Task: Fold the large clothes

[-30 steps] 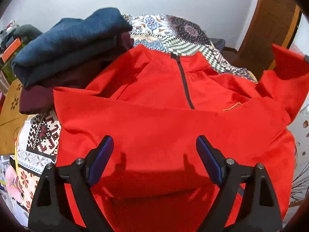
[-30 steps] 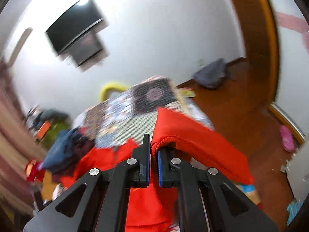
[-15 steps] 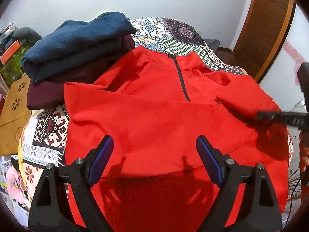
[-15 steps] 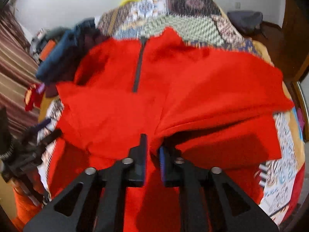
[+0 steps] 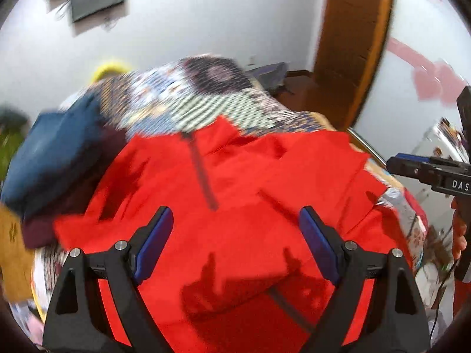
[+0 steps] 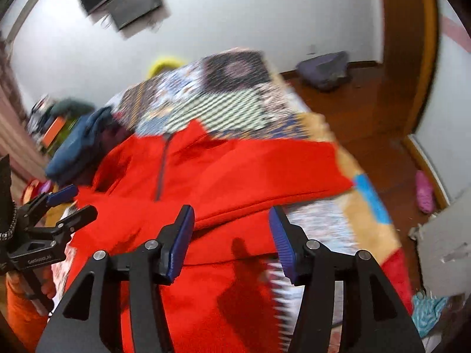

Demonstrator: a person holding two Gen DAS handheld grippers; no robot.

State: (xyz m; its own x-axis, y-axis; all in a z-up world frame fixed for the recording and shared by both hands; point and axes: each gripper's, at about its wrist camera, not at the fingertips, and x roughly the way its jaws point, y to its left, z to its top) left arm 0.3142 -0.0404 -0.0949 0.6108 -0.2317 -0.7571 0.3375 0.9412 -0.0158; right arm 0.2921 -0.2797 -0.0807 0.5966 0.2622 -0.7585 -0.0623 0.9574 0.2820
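A red zip-neck jacket (image 5: 235, 206) lies front up on a patterned bedspread (image 5: 206, 100), with both sleeves folded across its chest. It also shows in the right wrist view (image 6: 235, 170). My left gripper (image 5: 235, 241) is open and empty above the jacket's lower part. My right gripper (image 6: 231, 241) is open and empty above the jacket's right lower edge. The right gripper also shows at the right edge of the left wrist view (image 5: 412, 167). The left gripper shows at the left of the right wrist view (image 6: 70, 203).
A stack of folded blue and maroon clothes (image 5: 59, 158) lies left of the jacket. A wooden door (image 5: 353, 47) and bare floor (image 6: 368, 111) with a grey bundle (image 6: 323, 70) are to the right. A TV (image 6: 117, 0) hangs on the wall.
My right gripper laid the right sleeve across the jacket, opened and let it go, then drew back. Both cameras tilted upward.
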